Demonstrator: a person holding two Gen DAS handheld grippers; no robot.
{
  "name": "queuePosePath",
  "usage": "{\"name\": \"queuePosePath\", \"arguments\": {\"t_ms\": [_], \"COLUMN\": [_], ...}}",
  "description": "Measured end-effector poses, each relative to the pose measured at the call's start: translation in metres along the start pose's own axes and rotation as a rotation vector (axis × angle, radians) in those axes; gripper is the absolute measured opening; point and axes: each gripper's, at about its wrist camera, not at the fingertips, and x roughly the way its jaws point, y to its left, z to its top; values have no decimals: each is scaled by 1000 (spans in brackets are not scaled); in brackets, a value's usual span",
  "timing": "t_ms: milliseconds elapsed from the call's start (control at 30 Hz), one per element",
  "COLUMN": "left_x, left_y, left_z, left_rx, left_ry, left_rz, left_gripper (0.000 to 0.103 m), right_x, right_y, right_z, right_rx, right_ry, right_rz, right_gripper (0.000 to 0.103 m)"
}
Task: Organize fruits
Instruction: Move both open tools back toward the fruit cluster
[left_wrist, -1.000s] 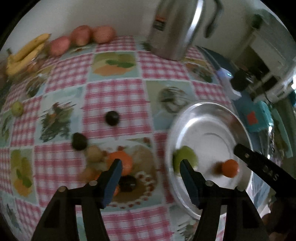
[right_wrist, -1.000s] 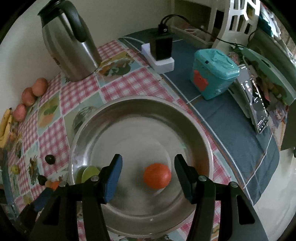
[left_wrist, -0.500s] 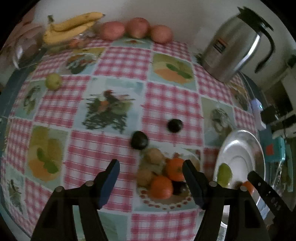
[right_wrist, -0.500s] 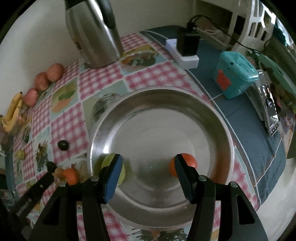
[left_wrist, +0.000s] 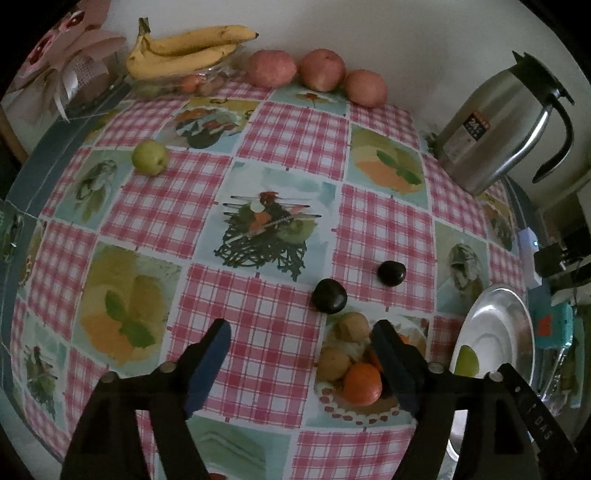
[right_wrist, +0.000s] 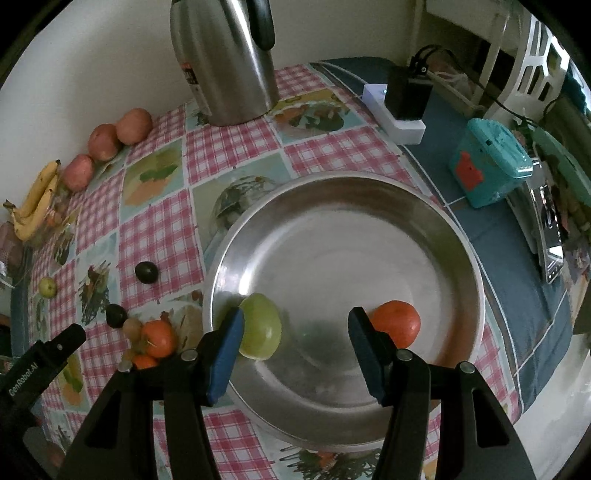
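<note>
Left tool (left_wrist: 301, 345) jaws have just been opening, nothing between them, over the checked cloth beside the fruit pile (left_wrist: 351, 363). Right tool (right_wrist: 295, 336) open, empty, above the steel bowl (right_wrist: 454, 236) near the table's edge; green fruit (right_wrist: 260, 326) and tangerine (right_wrist: 399, 319) lie inside.

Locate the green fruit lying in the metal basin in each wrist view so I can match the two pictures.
Left wrist view: the green fruit shows at the far right, partly hidden, inside the metal basin.
Right wrist view: it sits low and left of centre, against the basin's left wall, just behind the left finger of the right tongs.
Shared landmark: the steel kettle by the wall.
</note>
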Motion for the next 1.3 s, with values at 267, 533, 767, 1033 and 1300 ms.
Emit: {"name": "queuePosePath", "arguments": {"t_ms": [267,533,767,1033,1300], "left_x": [4,4,0,-6,-15], "left_y": [1,3,3,19,43], "left_z": [-2,-2,-3,-3,-5], "left_rx": [5,15,39,9,-58], "left_ry": [-2,-24,-56,-70,-98], "left_rz": [53,95,106,107,106], "left_gripper": [99,103,103,103,103], "right_x": [4,4,4,0,0], "right_y": [2,7,9,19,41], "right_z": [-2,-1,-1,-2,-4], "right_rx": [-4,-32,-43,-64,-127], "right_ry": [5,-13,-22,-47,-47], "right_rz": [4,13,24,76,127], "right_gripper": [79,90,99,99,99]}}
